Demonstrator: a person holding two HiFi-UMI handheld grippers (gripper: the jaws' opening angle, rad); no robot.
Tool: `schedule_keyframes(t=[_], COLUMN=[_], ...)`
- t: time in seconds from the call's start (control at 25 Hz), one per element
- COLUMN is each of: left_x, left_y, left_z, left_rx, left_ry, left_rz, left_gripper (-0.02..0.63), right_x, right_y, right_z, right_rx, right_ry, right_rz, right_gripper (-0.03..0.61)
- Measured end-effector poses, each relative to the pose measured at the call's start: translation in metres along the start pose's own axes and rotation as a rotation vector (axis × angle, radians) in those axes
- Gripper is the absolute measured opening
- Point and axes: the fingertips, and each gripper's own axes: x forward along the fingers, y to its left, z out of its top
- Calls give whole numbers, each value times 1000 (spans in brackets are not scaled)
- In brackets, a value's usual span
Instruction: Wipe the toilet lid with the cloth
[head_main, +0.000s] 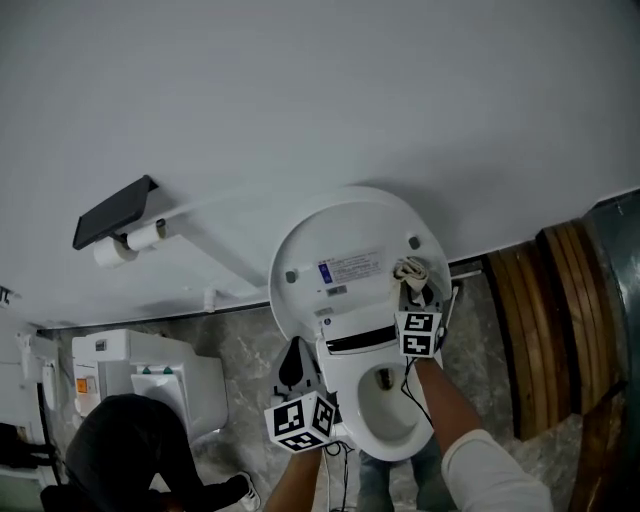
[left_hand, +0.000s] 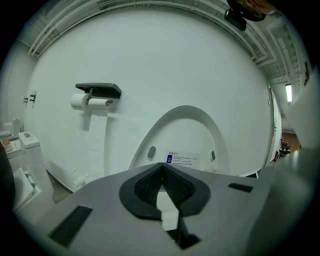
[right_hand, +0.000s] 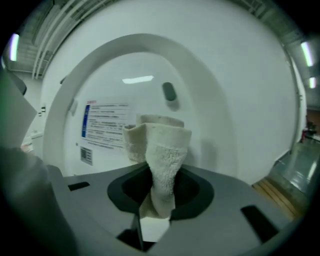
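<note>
**Cloth held up to the raised lid**

The right gripper (right_hand: 160, 196) is clenched on a pale cloth (right_hand: 161, 147), whose bunched top stands up beyond the jaws. The right forearm, in a white sleeve (head_main: 497, 470), reaches from the near right over the toilet bowl (head_main: 392, 432). It holds the cloth at the right side of the upright toilet lid (head_main: 345, 232), just right of its printed label (head_main: 349, 268). The left gripper (left_hand: 162, 174) is closed on nothing. It is held near the bowl's left side and points at the lid.
</note>
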Motion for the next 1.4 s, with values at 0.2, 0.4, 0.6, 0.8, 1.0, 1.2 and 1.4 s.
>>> schedule_keyframes(t=[0.2,0.4,0.6,0.8,1.0,1.2,1.4], left_x=[-1,-9,-17,-21,-22,-14,-6], left_y=[-9,0,27,59,77,77,67], left_z=[3,7,2,-5,-7,-4,-7], left_rx=[16,36,45,41,34,29,28], left_ry=[-9,-24,-18,-5,-1,-8,2], left_rz=[-11,-9,14,40,55,44,25], left_gripper=[14,14,14,14,14,14,14], right_x=[-1,-13,-27,-29,-9,15,20], right_y=[-35,4,120,216,267,253,193], right_z=[-11,-11,-8,-13,-49,-63,-76], right_rx=[76,62,10,-69,-180,-160,-85], right_ry=[52,-14,-88,-77,28,102,110], right_rz=[-102,9,287,450,496,432,346], right_gripper=[92,91,92,92,92,92,92])
